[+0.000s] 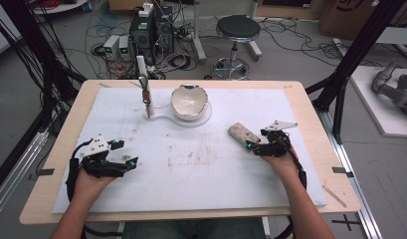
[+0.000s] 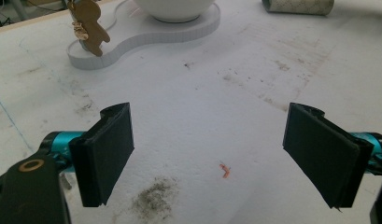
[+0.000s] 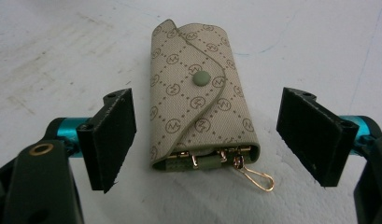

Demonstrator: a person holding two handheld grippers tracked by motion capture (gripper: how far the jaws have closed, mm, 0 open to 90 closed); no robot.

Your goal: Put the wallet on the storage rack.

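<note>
A beige patterned key pouch [image 3: 200, 100] with a green snap and gold clips lies flat on the white mat [image 1: 211, 164]; it also shows at the mat's right [image 1: 242, 133]. My right gripper [image 3: 207, 140] is open, one jaw on each side of the pouch's near end, not touching it; from above it sits just right of the pouch [image 1: 255, 145]. My left gripper [image 2: 209, 158] is open over bare mat at the left [image 1: 127, 160]. A white bowl [image 1: 189, 101] rests on a white stand [image 1: 203, 118]. A brown figure-shaped key charm [image 2: 88, 27] hangs beside it.
A thin post [image 1: 143, 74] rises from the stand's left lobe and carries the charm [image 1: 148, 97]. Smudges and a small orange scrap [image 2: 225, 171] mark the mat. The wooden table edge [image 1: 310, 107] frames the mat. A stool [image 1: 237, 30] and computers [image 1: 151, 30] stand beyond.
</note>
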